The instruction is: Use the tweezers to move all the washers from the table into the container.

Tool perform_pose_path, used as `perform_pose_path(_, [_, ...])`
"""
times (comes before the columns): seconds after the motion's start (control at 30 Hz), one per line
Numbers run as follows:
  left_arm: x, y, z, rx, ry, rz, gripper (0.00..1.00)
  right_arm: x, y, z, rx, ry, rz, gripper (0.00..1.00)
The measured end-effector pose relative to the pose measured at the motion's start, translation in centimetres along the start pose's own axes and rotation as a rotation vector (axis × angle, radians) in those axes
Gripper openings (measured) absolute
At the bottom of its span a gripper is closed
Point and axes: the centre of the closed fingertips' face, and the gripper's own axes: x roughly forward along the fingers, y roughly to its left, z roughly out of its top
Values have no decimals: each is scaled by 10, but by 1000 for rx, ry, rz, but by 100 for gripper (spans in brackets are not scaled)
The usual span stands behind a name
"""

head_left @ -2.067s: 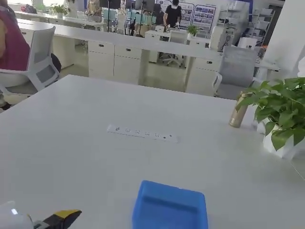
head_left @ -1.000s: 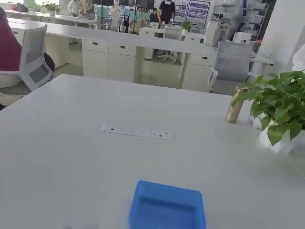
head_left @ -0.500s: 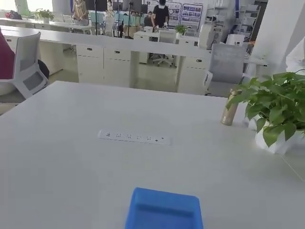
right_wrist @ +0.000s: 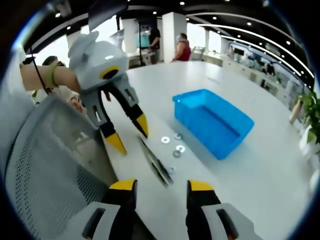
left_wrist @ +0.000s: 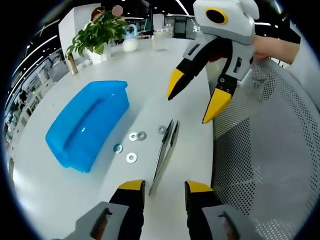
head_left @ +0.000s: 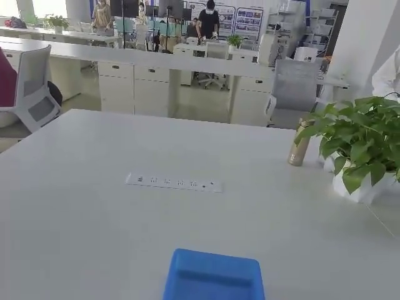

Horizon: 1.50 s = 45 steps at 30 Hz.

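Several metal washers [left_wrist: 133, 136] lie on the white table beside a blue container [left_wrist: 87, 122], with the tweezers [left_wrist: 164, 154] lying flat next to them. My left gripper [left_wrist: 165, 186] hovers open just short of the tweezers, with nothing in it. The right gripper [left_wrist: 188, 109] hangs open above the tweezers' far end. In the right gripper view, my right gripper [right_wrist: 161, 186] is open near the tweezers [right_wrist: 155, 164] and washers [right_wrist: 180, 148], facing the open left gripper [right_wrist: 134, 142] and the blue container [right_wrist: 212, 120]. The head view catches the blue container [head_left: 214, 275] at the bottom.
A grey mesh chair [left_wrist: 265, 150] stands close against the table edge by the tweezers. Farther across the table are a white power strip [head_left: 173, 182], a gold bottle [head_left: 299, 147] and a potted plant [head_left: 359, 150]. People and desks fill the room behind.
The head camera has shifted a little. A yellow-tipped gripper seen at the lower left of the head view two seconds ago has left the picture.
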Motion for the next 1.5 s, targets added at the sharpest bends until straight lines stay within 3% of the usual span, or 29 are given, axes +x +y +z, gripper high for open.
perform_pose_path(0.57, [5,-11,8,123,24,-47,9,4,3,-2,-47,27,12,34])
perform_pose_path(0.73, [5,-8,9,152,30,-25,1,5,2,-5,-77,51,13,32])
perform_pose_path(0.93, [5,-7,10,165,42,-31,0,5,1,-4,-94,53,12,32])
perform_pose_path(1.03, [4,-4,10,231,65,-1,0,5,0,-3,-104,56,10,32])
perform_pose_path(1.3, [-14,-3,21,244,51,17,0,7,3,0,-136,45,6,30])
perform_pose_path(1.5, [-34,-4,41,250,3,29,0,6,5,12,-181,3,-7,31])
